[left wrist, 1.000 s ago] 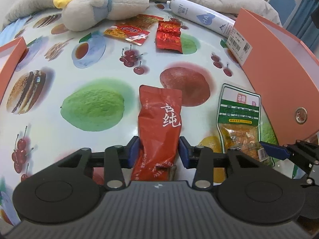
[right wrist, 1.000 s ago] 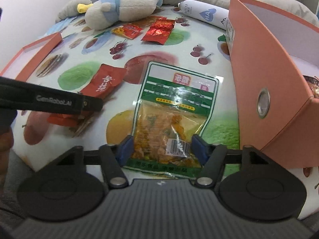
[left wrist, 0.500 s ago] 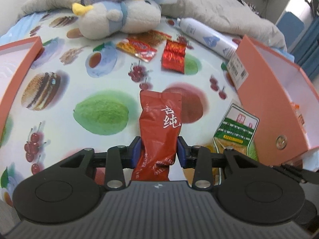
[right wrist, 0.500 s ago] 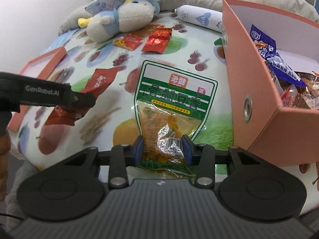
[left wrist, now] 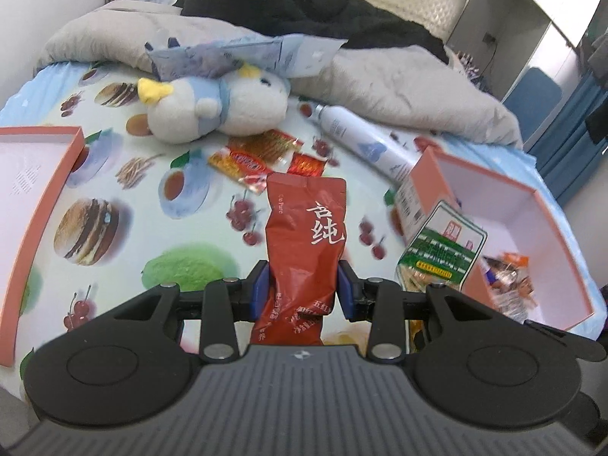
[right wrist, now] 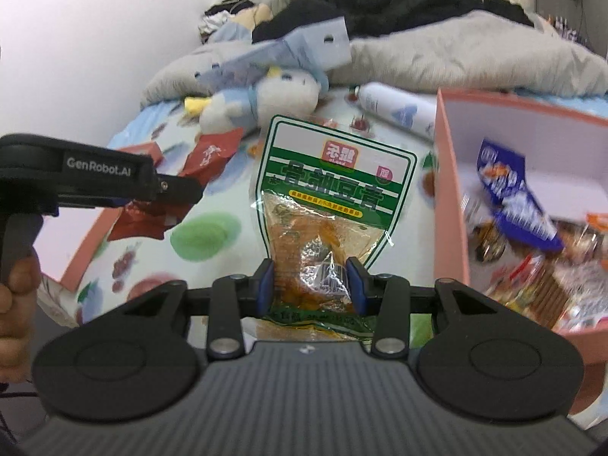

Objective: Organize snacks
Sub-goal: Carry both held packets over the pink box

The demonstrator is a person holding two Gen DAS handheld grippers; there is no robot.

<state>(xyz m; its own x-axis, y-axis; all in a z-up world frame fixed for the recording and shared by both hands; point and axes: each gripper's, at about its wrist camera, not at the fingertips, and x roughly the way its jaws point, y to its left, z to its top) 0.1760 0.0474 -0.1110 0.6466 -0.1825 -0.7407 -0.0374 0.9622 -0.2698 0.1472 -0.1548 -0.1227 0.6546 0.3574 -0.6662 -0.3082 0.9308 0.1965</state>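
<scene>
Mid-task: my left gripper (left wrist: pixel 300 290) clamps the red packet (left wrist: pixel 306 243), my right gripper (right wrist: pixel 310 280) the green pouch (right wrist: pixel 328 205), both lifted beside the part-filled orange box (right wrist: pixel 450 205); loose sachets (left wrist: pixel 247 161) remain.

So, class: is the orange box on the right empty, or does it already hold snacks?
Partly filled. The orange box is open-topped, with a blue packet and other wrappers piled inside; its far end shows bare white floor.

White wall (right wrist: pixel 114 19), grey duvet (left wrist: pixel 399 76) (rumpled), blue curtains (left wrist: pixel 577 121).
</scene>
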